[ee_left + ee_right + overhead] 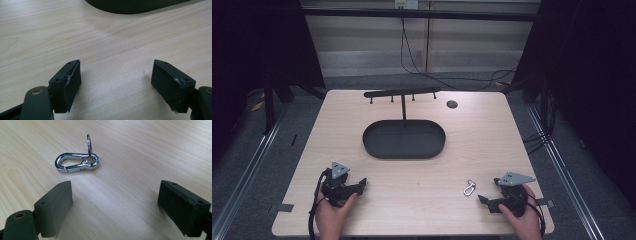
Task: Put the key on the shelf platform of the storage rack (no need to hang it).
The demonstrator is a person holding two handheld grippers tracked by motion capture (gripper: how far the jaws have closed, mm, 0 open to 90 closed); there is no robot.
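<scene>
**High view first: snap hook lying loose, both grippers empty**

High view: wooden table (422,200) with a dark oval tray (404,139) at centre and a black T-shaped hanger stand (402,94) rising from its far rim. A small metal snap hook (469,188) lies on bare wood at near right, well apart from the tray. The right gripper (486,201) sits just beside the hook, pointing toward it. The left gripper (360,186) rests at near left, far from the hook.

Left gripper view: jaws spread wide over plain wood, nothing between them; tray edge (135,7) ahead.

Right gripper view: jaws spread wide, nothing pinched. The snap hook (77,163) lies flat ahead of the left jaw, not between the pads; its split ring (89,143) stands upright at the right end.

Handling judgement: light, rigid, polished metal, so likely slippery and hard to pinch lying flat. The upright ring looks the easier hold; alternatively, pinch across the hook's long sides.
</scene>
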